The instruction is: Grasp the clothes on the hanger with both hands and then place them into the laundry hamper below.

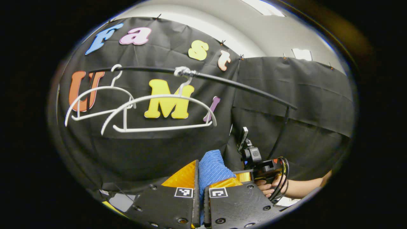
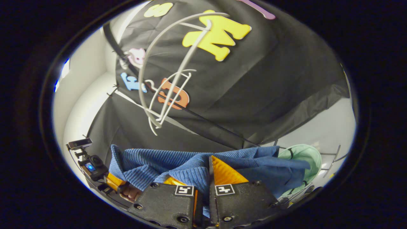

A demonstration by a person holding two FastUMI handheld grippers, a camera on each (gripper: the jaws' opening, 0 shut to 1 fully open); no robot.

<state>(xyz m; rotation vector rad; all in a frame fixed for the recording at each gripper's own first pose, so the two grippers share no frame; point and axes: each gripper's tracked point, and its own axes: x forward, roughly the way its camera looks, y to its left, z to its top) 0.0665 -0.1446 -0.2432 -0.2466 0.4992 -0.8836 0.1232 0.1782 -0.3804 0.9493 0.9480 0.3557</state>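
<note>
Both hand-held grippers, left [image 1: 199, 186] and right [image 2: 208, 187], pinched the blue sweater [image 2: 190, 165]; its trailing hem might miss the green hamper [image 2: 302, 159].

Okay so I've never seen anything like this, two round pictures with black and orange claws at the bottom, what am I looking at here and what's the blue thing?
A person holds a two-finger gripper in each hand, and a fisheye camera rides on each. The left gripper view looks along the left gripper; the right gripper view looks along the right gripper. Both pinch one blue knitted garment, already off the white hangers, which hang bare on a black rail. The left gripper view also shows the person's hand with the right gripper. A green mesh hamper sits behind the garment.
</note>
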